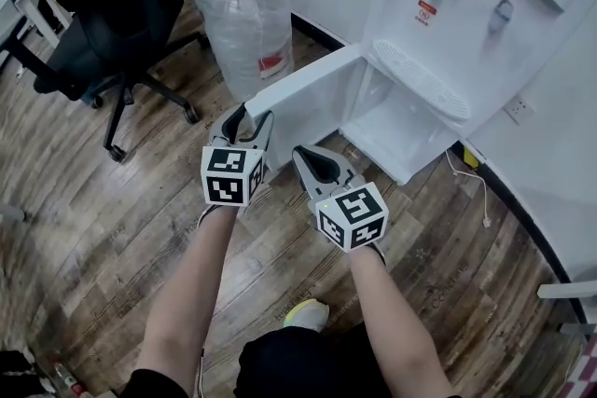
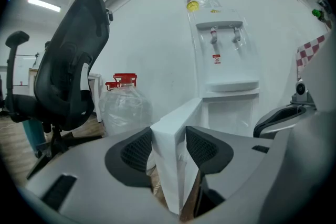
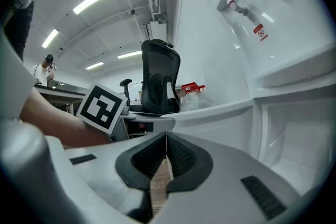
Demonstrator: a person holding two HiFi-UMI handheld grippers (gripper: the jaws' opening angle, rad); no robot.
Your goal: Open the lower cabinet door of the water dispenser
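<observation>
The white water dispenser (image 1: 485, 5) stands against the wall, and its lower cabinet door (image 1: 308, 84) is swung wide open toward me. The bare white cabinet inside (image 1: 401, 130) shows. My left gripper (image 1: 250, 114) straddles the door's free edge. In the left gripper view its pads (image 2: 137, 150) lie against both faces of the door (image 2: 167, 165). My right gripper (image 1: 312, 156) hovers shut and holds nothing, just right of the left one and in front of the door. In the right gripper view its jaws (image 3: 166, 140) meet, and the door (image 3: 210, 113) runs across just beyond them.
Several large clear water bottles (image 1: 252, 23) with red caps stand left of the dispenser, just behind the open door. A black office chair (image 1: 112, 5) sits at the far left on the wood floor. A wall socket (image 1: 518, 110) and a loose cable are right of the dispenser.
</observation>
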